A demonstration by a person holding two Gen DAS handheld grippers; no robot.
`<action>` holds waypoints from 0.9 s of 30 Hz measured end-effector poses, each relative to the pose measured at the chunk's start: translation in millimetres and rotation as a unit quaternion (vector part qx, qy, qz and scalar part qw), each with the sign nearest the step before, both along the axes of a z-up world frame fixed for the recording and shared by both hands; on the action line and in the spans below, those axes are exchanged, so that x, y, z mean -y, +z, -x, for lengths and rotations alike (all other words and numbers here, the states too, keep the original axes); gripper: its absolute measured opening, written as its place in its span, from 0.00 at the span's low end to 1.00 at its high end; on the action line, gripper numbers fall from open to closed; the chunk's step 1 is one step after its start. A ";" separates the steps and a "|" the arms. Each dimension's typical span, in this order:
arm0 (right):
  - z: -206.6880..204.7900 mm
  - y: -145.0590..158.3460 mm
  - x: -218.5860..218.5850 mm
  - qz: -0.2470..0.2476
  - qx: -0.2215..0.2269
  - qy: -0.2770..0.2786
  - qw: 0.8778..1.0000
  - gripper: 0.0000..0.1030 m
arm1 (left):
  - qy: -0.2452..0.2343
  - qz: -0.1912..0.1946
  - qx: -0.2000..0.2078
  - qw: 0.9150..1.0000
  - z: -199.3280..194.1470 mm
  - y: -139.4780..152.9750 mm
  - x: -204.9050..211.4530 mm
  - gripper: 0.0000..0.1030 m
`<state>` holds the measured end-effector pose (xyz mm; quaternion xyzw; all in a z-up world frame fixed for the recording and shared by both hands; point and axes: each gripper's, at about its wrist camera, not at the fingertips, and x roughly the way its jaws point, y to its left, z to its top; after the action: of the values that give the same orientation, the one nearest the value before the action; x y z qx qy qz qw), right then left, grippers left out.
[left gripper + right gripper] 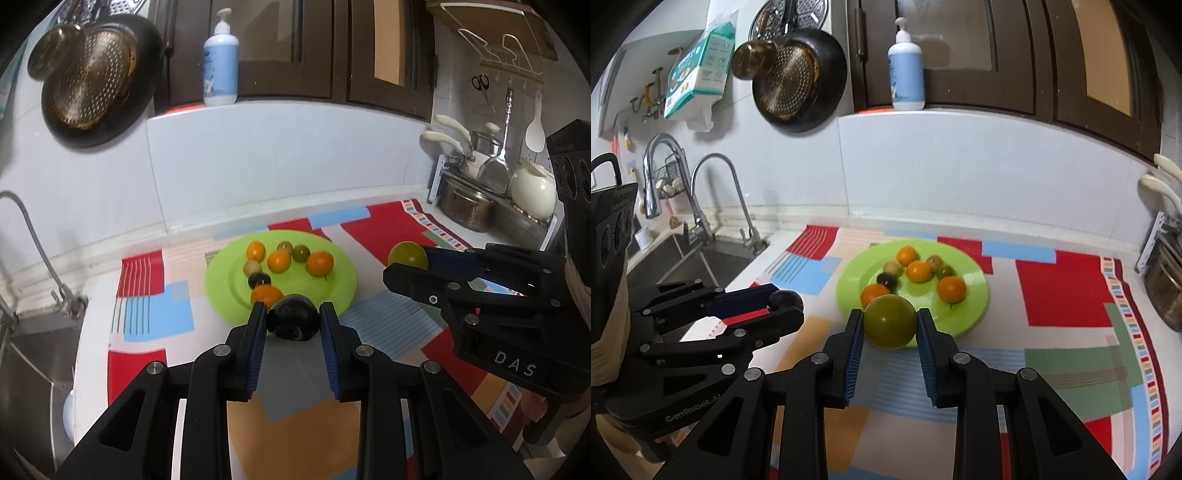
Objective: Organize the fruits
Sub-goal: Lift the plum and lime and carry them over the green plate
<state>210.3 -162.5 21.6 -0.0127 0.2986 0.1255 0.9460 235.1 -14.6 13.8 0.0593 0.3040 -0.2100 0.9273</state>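
A lime green plate (343,280) (975,284) lies on the patterned mat and holds several small orange, green and dark fruits. My left gripper (293,319) is shut on a dark purple fruit (293,319) just in front of the plate's near rim; it also shows in the right wrist view (785,299). My right gripper (890,323) is shut on a round green fruit (890,323), held by the plate's near edge. In the left wrist view that green fruit (408,254) sits in the right gripper to the right of the plate.
A colourful patterned mat (1063,295) covers the counter. A sink (690,262) with taps is on the left. Pots and a rack (476,199) stand at the right. A pan hangs on the wall (799,79). A soap bottle (907,70) stands on the ledge.
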 end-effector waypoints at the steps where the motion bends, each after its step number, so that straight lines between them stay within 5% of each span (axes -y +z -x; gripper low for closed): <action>1: -1.2 1.7 1.4 0.000 0.003 -0.002 1.000 0.29 | -0.001 0.000 0.002 1.000 -1.8 1.2 1.4 0.28; 11: -20.8 14.2 11.3 -0.004 0.028 -0.013 1.000 0.29 | -0.006 -0.001 0.021 1.000 -26.2 12.4 11.1 0.28; 27: -70.7 -4.9 20.8 -0.010 -0.001 -0.015 1.000 0.29 | -0.007 -0.010 0.009 1.000 -77.6 2.6 25.6 0.28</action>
<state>281.0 -183.3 16.7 0.0012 0.2983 0.1144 0.9476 312.7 -40.1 16.4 0.0729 0.2969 -0.2129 0.9280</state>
